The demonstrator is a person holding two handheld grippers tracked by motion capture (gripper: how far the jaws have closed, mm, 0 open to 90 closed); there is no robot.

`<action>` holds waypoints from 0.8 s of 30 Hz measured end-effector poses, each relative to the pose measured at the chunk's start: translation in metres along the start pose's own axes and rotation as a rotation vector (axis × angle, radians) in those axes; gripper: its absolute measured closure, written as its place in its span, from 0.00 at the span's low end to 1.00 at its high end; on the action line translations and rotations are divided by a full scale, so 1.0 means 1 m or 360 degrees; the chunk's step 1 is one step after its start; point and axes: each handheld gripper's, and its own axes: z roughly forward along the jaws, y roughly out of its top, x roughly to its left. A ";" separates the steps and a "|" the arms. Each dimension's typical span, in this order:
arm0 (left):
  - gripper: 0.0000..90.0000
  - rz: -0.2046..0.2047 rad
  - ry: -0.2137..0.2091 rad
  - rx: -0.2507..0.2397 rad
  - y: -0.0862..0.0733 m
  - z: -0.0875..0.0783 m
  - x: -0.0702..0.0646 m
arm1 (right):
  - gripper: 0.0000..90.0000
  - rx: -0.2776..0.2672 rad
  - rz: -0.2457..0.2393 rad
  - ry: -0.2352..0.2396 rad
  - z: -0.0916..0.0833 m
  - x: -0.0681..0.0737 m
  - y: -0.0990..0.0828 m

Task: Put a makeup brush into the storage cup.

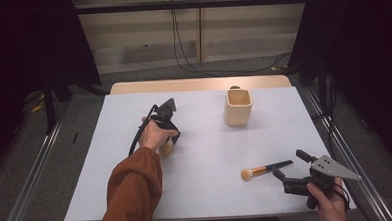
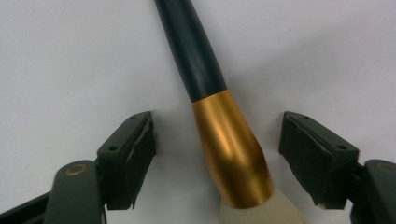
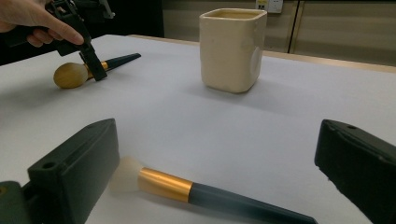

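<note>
Brush (image 2: 232,154) lies between left gripper (image 2: 217,156) jaws, pads not touching

Plenty of bare counter (image 1: 201,155) between my two hands, nothing blocking there. Only tall thing is the cream cup (image 1: 238,107) toward the far edge. Second brush (image 1: 264,169) lies flat just ahead of my right gripper (image 1: 289,170), so it's low clutter.
</note>
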 end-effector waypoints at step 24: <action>0.73 -0.0017 0.0007 0.0061 0.005 -0.004 -0.007 | 0.00 0.0031 -0.0008 0.0020 0.001 0.002 -0.001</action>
